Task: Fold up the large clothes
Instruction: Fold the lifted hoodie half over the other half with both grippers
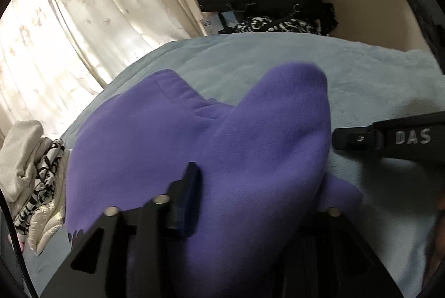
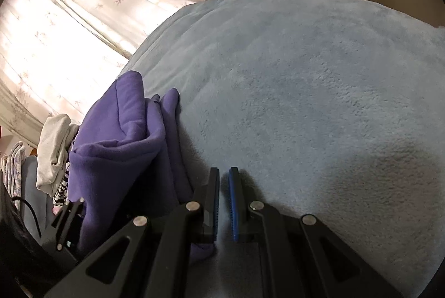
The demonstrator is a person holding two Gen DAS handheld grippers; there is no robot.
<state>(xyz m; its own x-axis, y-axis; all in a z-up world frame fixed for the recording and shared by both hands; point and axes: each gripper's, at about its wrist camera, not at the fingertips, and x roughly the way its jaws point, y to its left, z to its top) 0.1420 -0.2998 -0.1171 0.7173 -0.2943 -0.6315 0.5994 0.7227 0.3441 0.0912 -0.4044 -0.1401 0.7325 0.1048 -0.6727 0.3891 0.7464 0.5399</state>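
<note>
Purple garment point(image 1: 222, 147) bunched in left gripper point(image 1: 250, 186), folds running away.

The purple garment point(image 1: 211, 147) is draping right over the left gripper point(image 1: 250, 203), so its right finger is hiding under the fabric and I can't tell how the jaws are standing. The garment's lower part is running off the bottom edge. In the right view, the clothes pile point(image 2: 55, 150) is sitting half behind the garment, and the left gripper is barely peeking out.
</note>
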